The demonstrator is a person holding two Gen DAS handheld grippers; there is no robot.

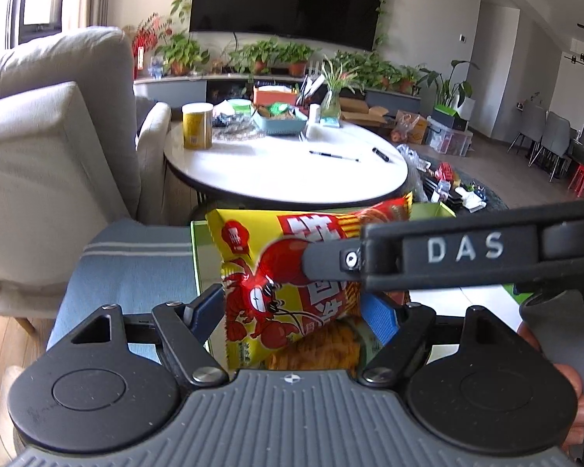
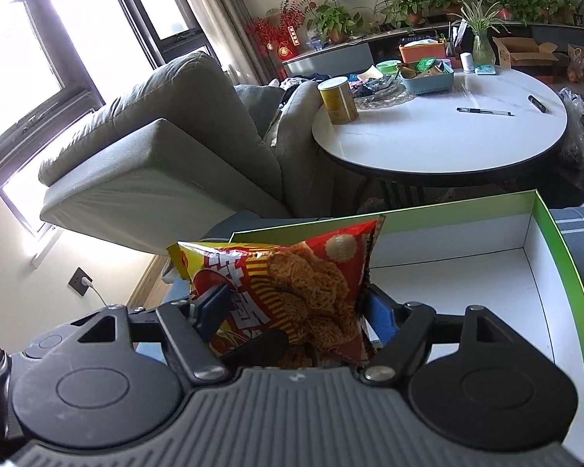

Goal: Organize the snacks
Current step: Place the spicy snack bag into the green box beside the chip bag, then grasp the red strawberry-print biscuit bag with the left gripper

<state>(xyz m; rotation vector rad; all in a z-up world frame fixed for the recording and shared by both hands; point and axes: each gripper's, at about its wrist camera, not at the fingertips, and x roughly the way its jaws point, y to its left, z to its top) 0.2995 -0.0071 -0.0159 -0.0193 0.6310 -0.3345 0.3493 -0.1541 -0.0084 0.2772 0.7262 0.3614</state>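
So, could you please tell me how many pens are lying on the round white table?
2. A slim pen lies near the middle of the round white table; a shorter black pen lies towards its right edge. The clutter behind could hide more.

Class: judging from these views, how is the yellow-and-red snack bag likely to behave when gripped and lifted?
The snack bag looks puffy and creased, so probably light and floppy. Its glossy foil may slip between the left tool's blue pads. The noodle picture suggests brittle contents that hard squeezing might crush.
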